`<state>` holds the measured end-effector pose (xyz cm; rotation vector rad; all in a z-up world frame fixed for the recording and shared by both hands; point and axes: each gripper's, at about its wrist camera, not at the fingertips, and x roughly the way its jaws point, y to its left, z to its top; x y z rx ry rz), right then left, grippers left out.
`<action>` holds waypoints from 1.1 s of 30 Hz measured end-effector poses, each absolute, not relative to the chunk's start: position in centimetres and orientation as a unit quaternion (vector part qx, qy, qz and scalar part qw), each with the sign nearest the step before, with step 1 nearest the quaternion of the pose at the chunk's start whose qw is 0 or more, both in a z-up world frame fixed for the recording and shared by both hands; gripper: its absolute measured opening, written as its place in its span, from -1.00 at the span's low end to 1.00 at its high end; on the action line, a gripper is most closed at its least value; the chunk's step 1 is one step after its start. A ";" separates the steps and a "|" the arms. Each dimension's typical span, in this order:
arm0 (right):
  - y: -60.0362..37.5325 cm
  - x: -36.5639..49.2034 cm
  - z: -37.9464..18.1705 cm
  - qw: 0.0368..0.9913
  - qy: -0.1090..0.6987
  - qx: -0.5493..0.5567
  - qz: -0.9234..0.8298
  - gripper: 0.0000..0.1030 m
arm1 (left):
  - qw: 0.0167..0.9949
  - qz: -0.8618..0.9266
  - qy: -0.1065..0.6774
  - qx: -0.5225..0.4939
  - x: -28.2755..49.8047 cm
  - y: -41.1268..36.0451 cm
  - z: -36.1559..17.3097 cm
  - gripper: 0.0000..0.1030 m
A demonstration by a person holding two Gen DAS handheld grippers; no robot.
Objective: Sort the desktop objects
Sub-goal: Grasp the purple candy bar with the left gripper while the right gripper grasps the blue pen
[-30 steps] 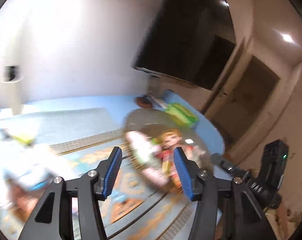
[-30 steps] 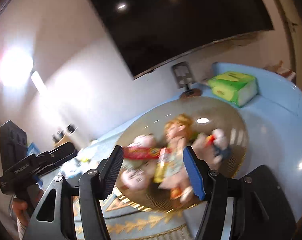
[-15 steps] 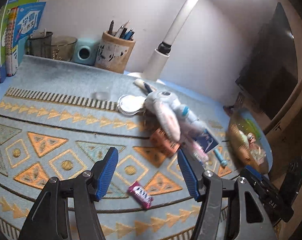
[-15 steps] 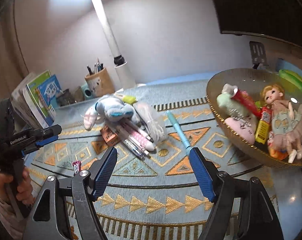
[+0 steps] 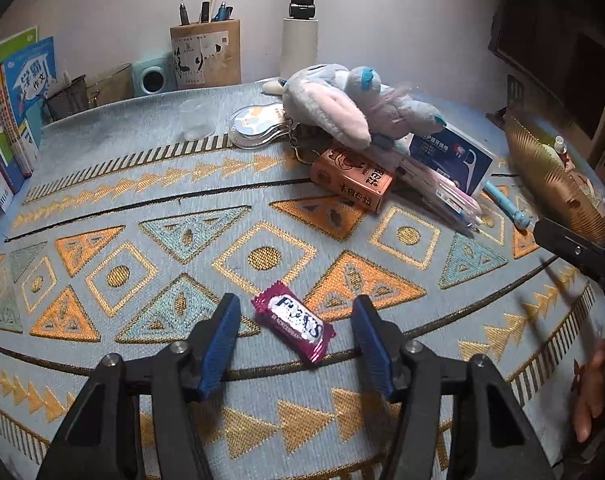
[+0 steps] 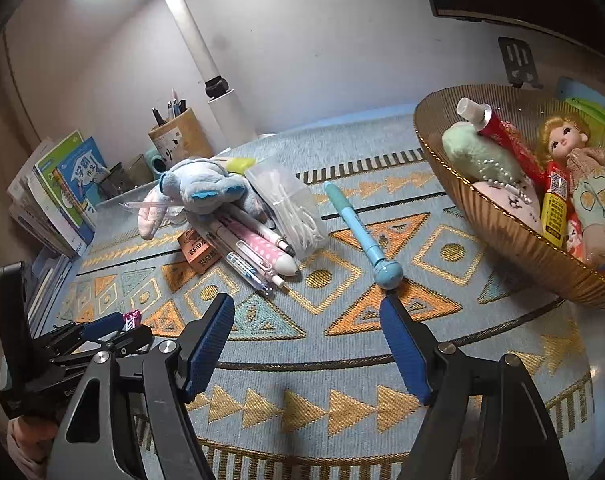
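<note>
A magenta candy packet [image 5: 294,326] lies flat on the patterned mat, between the fingers of my open left gripper [image 5: 295,300], apart from both pads. The right wrist view shows the same left gripper [image 6: 102,328] low at the left with the candy [image 6: 131,316] at its tips. My right gripper [image 6: 306,302] hangs open and empty above the mat, just short of a light blue pen [image 6: 358,224]. A heap holds a blue plush toy [image 5: 342,108], an orange box [image 5: 354,180] and several pens [image 6: 254,248]. The gold bowl [image 6: 502,216] holds a doll [image 6: 582,172] and other items.
A pen holder [image 5: 206,56], a lamp pole [image 5: 302,28], a small clear cup [image 5: 196,118] and upright books [image 5: 14,100] line the back and left. A bag of floss picks [image 6: 290,204] lies beside the pens. A hand [image 5: 590,392] shows at the right edge.
Both cameras swung from the bowl down to the mat. My left gripper moved in on the candy packet, which now sits between its fingers. The right gripper came nearer the blue pen.
</note>
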<state>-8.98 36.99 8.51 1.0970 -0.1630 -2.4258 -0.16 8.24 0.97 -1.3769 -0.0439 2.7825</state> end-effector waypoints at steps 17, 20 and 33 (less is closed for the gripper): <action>33.6 -13.0 9.1 0.181 0.081 0.410 -0.890 0.11 | 0.075 0.896 -0.108 -0.425 -1.0 5.8 1.2 -0.74; 32.6 -14.0 8.6 0.166 0.093 0.419 -0.888 0.10 | 0.078 0.895 -0.112 -0.425 -1.2 5.7 1.2 -0.74; 33.5 -14.5 6.4 0.175 0.041 0.467 -0.866 -0.78 | 0.093 0.893 -0.119 -0.424 -2.1 5.8 1.6 -0.73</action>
